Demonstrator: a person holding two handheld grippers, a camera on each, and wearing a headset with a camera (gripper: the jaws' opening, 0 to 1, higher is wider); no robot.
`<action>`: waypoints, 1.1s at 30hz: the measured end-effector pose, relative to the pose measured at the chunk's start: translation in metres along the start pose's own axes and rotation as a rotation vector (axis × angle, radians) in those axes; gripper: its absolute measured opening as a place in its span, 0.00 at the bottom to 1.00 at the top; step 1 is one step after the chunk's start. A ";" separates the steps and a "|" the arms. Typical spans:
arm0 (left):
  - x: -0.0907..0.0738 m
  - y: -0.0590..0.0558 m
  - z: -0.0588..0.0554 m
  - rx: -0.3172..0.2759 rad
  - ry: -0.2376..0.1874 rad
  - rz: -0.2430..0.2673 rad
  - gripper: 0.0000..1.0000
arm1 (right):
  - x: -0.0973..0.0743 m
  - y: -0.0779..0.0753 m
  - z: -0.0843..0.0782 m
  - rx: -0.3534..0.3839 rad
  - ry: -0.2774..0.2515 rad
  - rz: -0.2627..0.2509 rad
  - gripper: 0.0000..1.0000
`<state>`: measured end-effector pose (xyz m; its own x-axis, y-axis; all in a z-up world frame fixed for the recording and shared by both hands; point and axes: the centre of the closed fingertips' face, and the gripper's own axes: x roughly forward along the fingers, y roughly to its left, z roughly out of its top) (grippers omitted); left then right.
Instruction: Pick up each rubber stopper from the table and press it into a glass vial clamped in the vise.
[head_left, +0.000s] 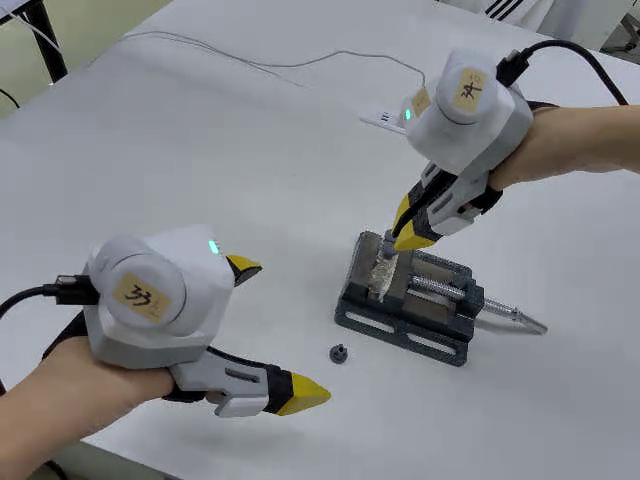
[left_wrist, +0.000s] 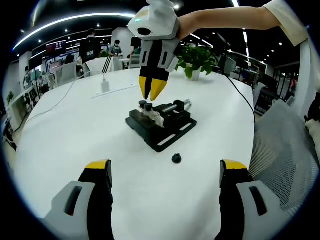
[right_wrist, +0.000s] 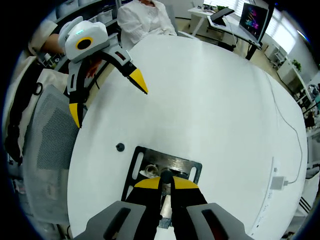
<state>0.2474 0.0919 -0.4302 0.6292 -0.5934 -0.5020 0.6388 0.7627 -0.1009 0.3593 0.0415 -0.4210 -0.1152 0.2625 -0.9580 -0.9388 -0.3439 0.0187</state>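
Observation:
A black vise (head_left: 440, 310) stands on the white table and clamps glass vials (head_left: 383, 272) upright; their tops carry dark stoppers (left_wrist: 145, 105). My right gripper (head_left: 405, 237) hangs just above the vials, jaws shut, with nothing seen between them; its yellow tips (right_wrist: 166, 182) sit over the vise (right_wrist: 145, 159). One loose dark rubber stopper (head_left: 339, 352) lies on the table in front of the vise. My left gripper (head_left: 275, 330) hovers low at the near left, open and empty, with the stopper (left_wrist: 176, 158) a little ahead between its spread jaws (left_wrist: 165, 166).
The vise's metal handle (head_left: 515, 316) sticks out to the right. A white power strip with a cable (head_left: 385, 118) lies at the back. A grey mesh chair (left_wrist: 285, 150) stands beside the table's edge. Bare white tabletop (head_left: 200, 160) surrounds the vise.

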 end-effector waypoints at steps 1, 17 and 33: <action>0.000 0.000 0.000 -0.001 0.001 0.001 0.88 | 0.001 0.000 0.000 0.000 0.001 0.003 0.02; 0.003 -0.002 -0.007 -0.020 0.013 -0.006 0.87 | 0.007 -0.003 -0.001 0.010 -0.002 0.023 0.00; 0.007 -0.002 -0.007 -0.025 0.011 -0.016 0.85 | 0.007 0.005 -0.001 0.015 0.006 0.052 0.00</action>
<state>0.2470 0.0880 -0.4394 0.6141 -0.6031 -0.5092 0.6374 0.7594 -0.1308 0.3541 0.0407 -0.4281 -0.1618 0.2396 -0.9573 -0.9363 -0.3436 0.0723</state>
